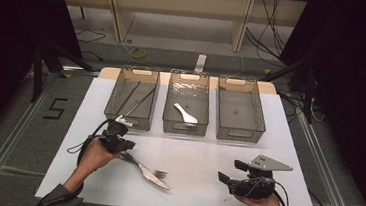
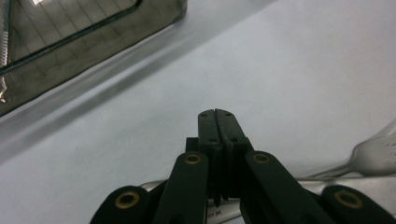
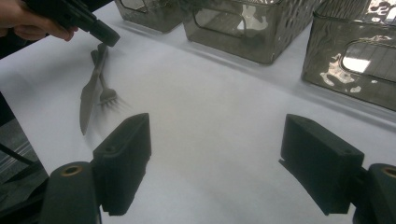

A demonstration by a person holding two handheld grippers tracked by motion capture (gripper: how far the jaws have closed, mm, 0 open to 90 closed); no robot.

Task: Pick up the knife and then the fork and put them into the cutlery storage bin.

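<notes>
Two pieces of cutlery lie loose on the white table top point(image 1: 206, 160), a knife point(image 1: 150, 175) and a fork point(image 1: 157, 171) crossed over each other, and my left gripper point(image 1: 126, 146) sits right at their handle ends. Its jaws have come together, and in the left gripper view the two black fingers point(image 2: 209, 135) meet with only a thin slit between them; a metal handle passes just under their roots, but I cannot tell whether it is truly clamped. The fork's tines show just to the right of those fingers. My right gripper point(image 1: 229, 171) rests low on the table with its fingers point(image 3: 126, 158) wide apart, holding nothing, and the knife and fork are well off to its left. As I judge it, the sorting is partly done: beyond the left fingers, the left bin point(image 1: 113, 104) holds thin dark rods, perhaps chopsticks, the middle bin point(image 1: 168, 117) a white spoon point(image 1: 185, 113), and the right bin point(image 1: 257, 122) is bare. The knife and fork are still to be binned. The table top is smooth and matt; around it are a grey floor with trailing cables, black curtains, and a pale wooden frame at the back.
</notes>
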